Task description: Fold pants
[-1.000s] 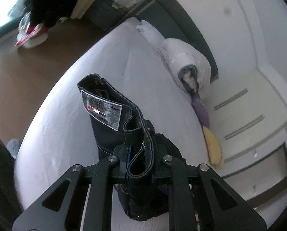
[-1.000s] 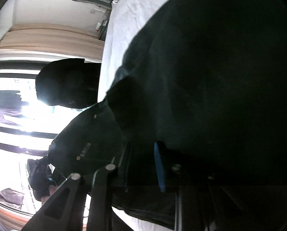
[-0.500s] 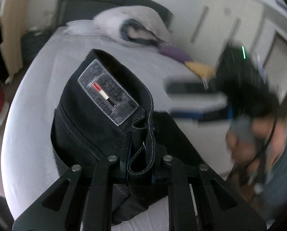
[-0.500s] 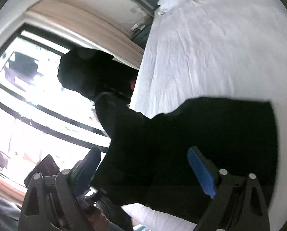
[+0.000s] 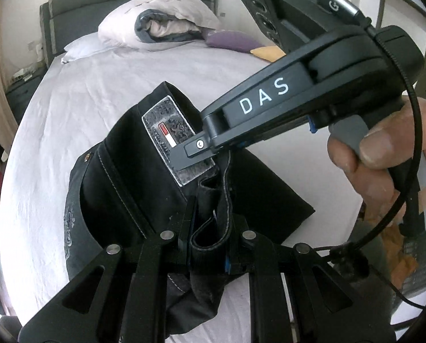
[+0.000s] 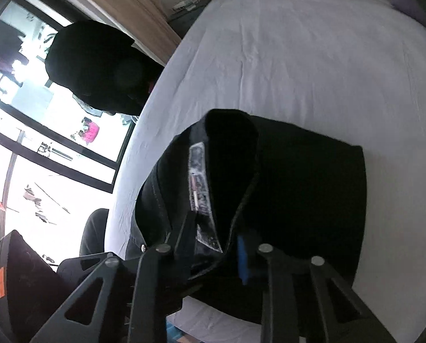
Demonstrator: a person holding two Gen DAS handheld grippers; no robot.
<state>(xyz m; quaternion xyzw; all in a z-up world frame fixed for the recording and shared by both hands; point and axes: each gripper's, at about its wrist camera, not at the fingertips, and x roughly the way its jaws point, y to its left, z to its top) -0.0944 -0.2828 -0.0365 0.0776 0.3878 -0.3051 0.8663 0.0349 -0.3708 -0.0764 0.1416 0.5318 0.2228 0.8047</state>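
My left gripper (image 5: 208,245) is clenched on the pants (image 5: 133,188): a doubled fold of the black waistband, thick and edged with pale stitching, stands up between its dark pads. My right gripper (image 6: 217,247) has just been closing, and in its own view its jaws pinch the waistband too, right at the near end of the label (image 6: 200,194), with a blue pad showing on the right finger. From the left view that same gripper reaches in from the right, its long black finger lying across the label (image 5: 171,140), a greyish mottled rectangular patch with a small red and white stripe. A hand (image 5: 384,154) grips its handle at the right edge, with a thin black cable looping below.

The pants are heavy black denim, bunched at the waist and lifted at both grips, while the rest lies in a flat dark slab on the near part of the bed (image 5: 98,85). A metal rivet and a faint embroidered motif show on the left side of the cloth.

The bedsheet is pale lilac and lightly creased. At the far end sit a rolled duvet (image 5: 158,20), a white pillow (image 5: 81,47) and a purple cushion (image 5: 233,41) against a dark padded headboard (image 5: 70,11). In the right view a bright window (image 6: 27,143) fills the left side.
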